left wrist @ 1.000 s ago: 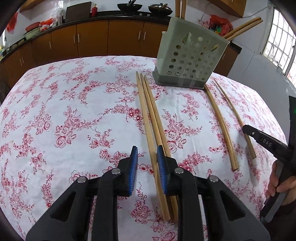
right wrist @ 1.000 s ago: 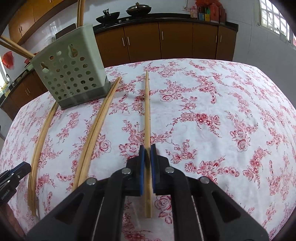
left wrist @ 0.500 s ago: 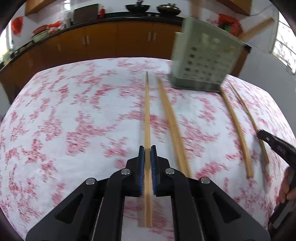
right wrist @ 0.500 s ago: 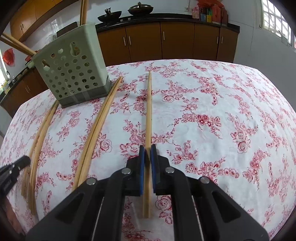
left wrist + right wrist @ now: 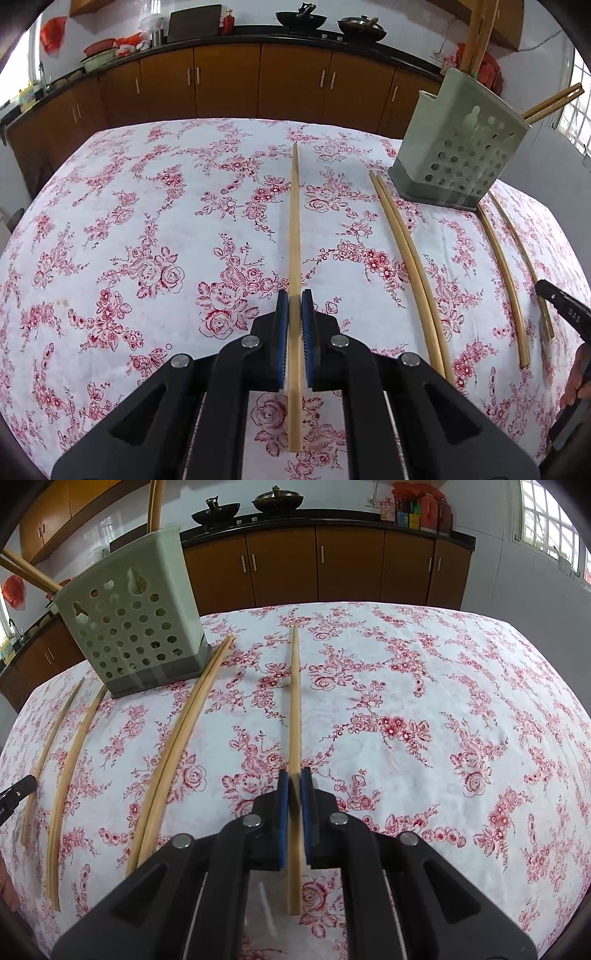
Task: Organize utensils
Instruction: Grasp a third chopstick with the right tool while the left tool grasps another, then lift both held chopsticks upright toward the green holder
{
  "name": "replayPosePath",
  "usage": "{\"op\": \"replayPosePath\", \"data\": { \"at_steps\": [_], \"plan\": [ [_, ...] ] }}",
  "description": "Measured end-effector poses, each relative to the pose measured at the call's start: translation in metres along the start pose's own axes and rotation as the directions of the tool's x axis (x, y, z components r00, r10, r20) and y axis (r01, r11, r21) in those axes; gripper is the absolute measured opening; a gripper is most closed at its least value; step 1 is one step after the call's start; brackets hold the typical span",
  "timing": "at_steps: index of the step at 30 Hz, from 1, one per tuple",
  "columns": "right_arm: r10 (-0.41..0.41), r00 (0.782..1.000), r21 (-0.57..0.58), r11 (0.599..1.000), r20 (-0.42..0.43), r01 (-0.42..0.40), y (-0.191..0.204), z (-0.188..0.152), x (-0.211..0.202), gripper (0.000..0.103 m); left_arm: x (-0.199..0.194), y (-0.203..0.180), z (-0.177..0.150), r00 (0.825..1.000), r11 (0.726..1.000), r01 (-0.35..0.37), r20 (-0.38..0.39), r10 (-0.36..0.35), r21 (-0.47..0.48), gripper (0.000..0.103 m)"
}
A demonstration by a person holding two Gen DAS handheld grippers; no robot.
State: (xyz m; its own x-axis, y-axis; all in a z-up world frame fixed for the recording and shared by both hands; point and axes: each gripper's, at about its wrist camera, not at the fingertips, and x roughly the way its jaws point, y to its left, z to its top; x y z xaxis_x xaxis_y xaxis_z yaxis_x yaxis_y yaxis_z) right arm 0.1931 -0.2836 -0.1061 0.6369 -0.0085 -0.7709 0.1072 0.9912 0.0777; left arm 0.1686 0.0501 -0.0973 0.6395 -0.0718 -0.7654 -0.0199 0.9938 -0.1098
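My left gripper (image 5: pixel 294 297) is shut on a long wooden chopstick (image 5: pixel 294 221) and holds it pointing straight ahead over the floral tablecloth. My right gripper (image 5: pixel 294 775) is shut on another chopstick (image 5: pixel 294 701) the same way. A grey-green perforated utensil holder (image 5: pixel 458 151) stands at the right in the left wrist view and at the left in the right wrist view (image 5: pixel 133 620), with chopsticks sticking out of it. A pair of chopsticks (image 5: pixel 410 266) lies beside it, also seen in the right wrist view (image 5: pixel 177 753).
Two more single chopsticks (image 5: pixel 506 277) lie to the right of the holder; in the right wrist view they are at the far left (image 5: pixel 70 768). The right gripper's tip (image 5: pixel 561 306) shows at the right edge. Brown kitchen cabinets (image 5: pixel 229 85) stand behind the table.
My left gripper was open around the chopsticks, closed on one, lifted it and swung it left, away from the other two. The right gripper keeps its chopstick and has barely moved.
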Motion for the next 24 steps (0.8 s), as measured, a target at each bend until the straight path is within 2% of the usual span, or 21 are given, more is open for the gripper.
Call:
{"op": "replayPosePath", "data": {
  "at_steps": [13, 24],
  "plan": [
    [0.000, 1.000, 0.001, 1.000, 0.000, 0.000, 0.000, 0.000, 0.000, 0.008, 0.000, 0.011, 0.002, 0.999, 0.998, 0.040, 0.002, -0.040, -0.038, 0.009],
    [0.000, 1.000, 0.001, 1.000, 0.000, 0.000, 0.000, 0.000, 0.000, 0.008, -0.001, 0.011, 0.002, 0.999, 0.999, 0.037, 0.001, -0.036, -0.036, 0.009]
  ]
}}
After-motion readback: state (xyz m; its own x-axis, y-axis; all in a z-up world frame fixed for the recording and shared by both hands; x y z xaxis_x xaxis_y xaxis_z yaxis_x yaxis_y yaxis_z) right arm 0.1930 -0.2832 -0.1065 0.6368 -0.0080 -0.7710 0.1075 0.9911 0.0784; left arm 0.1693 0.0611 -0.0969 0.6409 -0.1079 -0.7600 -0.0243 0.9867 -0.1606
